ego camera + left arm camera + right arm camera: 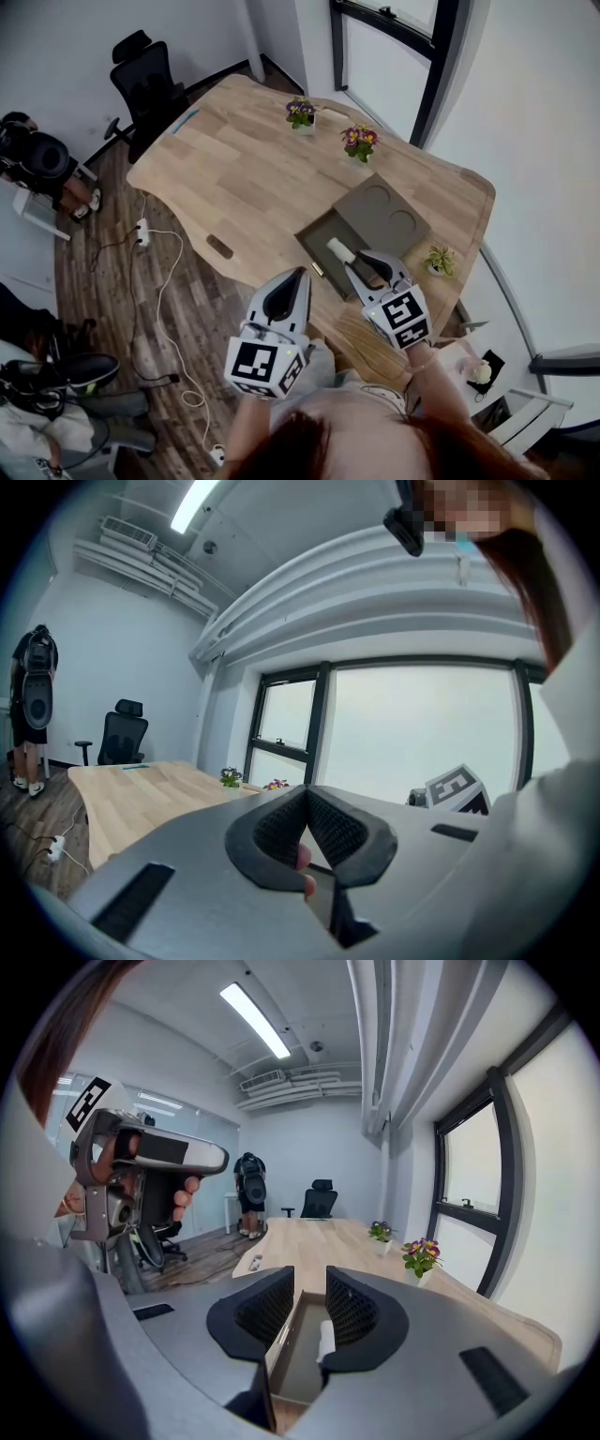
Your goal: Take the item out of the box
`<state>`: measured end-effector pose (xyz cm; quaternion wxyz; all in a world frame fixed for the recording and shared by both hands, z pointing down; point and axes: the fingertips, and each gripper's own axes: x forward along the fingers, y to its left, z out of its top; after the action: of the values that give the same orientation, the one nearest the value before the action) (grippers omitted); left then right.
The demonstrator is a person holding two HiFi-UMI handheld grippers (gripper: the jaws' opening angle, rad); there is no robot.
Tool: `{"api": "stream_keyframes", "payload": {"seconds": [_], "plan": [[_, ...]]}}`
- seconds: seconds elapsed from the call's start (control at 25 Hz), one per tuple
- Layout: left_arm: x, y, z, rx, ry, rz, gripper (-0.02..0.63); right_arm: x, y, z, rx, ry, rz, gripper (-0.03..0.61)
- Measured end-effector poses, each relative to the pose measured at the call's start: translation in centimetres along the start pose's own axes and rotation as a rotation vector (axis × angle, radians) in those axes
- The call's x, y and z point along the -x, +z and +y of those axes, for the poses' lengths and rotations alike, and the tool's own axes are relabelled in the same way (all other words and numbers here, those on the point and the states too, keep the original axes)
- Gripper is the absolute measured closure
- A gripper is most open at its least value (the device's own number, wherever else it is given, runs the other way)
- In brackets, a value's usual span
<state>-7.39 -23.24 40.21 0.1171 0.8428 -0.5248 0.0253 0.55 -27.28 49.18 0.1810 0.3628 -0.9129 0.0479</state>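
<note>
White and seemingly soft, the item [338, 249] lay inside the open grey box [322, 234] on the wooden table [234, 178]. It looked like a small light roll that would squash rather than break, so a gentle hold across its middle seemed best. The right gripper [370, 265] hung over it with jaws apart and empty, and the left gripper [289, 292] had its jaws pressed together on nothing.

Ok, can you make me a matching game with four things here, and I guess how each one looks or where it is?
Things:
1. left gripper
2. right gripper
3. white item
4. office chair

States:
a. jaws apart
b. lies in the grey box
c. black, has a headrest
d. jaws together

Pairs: 1-d, 2-a, 3-b, 4-c
</note>
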Motion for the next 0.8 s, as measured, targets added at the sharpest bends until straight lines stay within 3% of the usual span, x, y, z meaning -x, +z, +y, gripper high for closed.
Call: {"api": "stream_keyframes", "payload": {"seconds": [0.8], "plan": [[-2.6,-1.0,4.6,0.005,-0.04,0.026,0.614,-6.4,-6.1,-1.0,0.032,-0.044,0.203,0.48]]}}
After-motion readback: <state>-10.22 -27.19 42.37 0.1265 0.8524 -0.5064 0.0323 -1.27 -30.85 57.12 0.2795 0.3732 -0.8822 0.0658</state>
